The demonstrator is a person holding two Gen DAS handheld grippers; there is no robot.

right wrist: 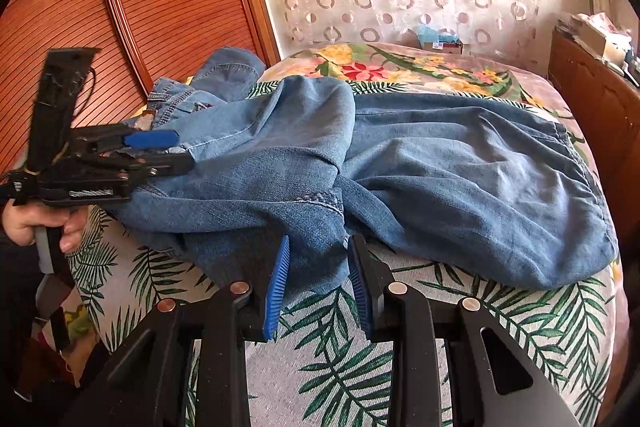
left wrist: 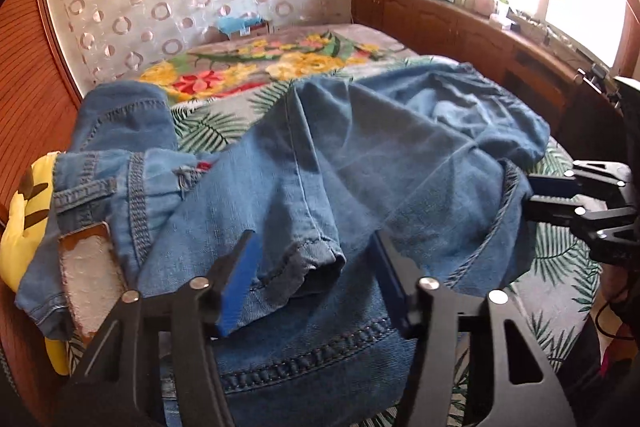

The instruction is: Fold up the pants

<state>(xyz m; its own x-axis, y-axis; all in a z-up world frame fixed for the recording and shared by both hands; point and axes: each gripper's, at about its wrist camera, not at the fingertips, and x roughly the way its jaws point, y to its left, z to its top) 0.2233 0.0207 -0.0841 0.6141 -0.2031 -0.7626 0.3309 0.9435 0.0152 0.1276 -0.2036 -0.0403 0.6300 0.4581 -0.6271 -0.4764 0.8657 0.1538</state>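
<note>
Blue denim pants (left wrist: 360, 155), soft and creased with thick stitched seams, lie heaped on the leaf-print bedspread (right wrist: 344, 371). Left claw (left wrist: 316, 279) stands half open over a folded hem, pads clear. Right claw (right wrist: 318, 281) pinches a cloth edge between ribbed blue pads.

left gripper (left wrist: 316, 279) jaws apart, angled down; right gripper (right wrist: 318, 279) jaws clamped

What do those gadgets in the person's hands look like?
Both grippers, left and right, are black frames with cut-out holes, silver pivot pins and two fingers with ribbed blue pads. The left has a thin black cable and a grey handle, with a flat black plate standing above its body.
</note>
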